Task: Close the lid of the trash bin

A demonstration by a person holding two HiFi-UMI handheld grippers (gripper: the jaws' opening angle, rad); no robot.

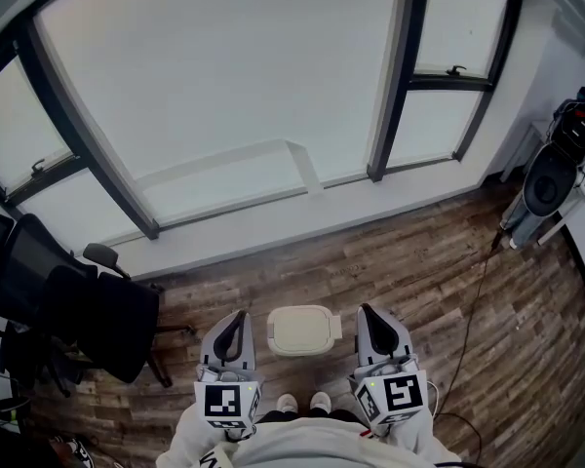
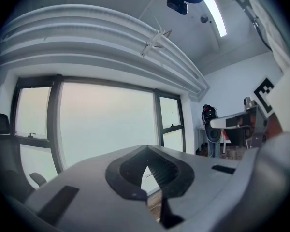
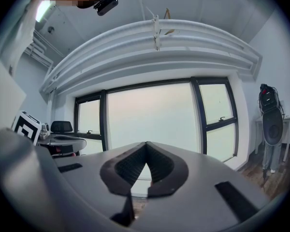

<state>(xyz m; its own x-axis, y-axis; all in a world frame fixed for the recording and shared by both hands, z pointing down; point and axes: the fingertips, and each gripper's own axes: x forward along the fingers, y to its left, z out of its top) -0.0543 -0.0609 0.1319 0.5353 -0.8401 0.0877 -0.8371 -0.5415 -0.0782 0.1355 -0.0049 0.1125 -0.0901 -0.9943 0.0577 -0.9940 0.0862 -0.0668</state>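
Between left gripper (image 1: 239,316) and right gripper (image 1: 364,310), trash bin (image 1: 304,330) on floor (image 1: 419,261), touching neither

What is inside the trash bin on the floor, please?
Nothing inside shows. In the head view the trash bin appears shut, with its cream lid covering the whole top, so any contents are hidden.

No words, brands or numbers to read anywhere. The only signs on show are a black-and-white square marker (image 1: 224,401) on the cube of the left gripper (image 1: 237,320) and a second square marker (image 1: 402,394) on the right gripper (image 1: 369,315). Both are coded blocks, not letters.
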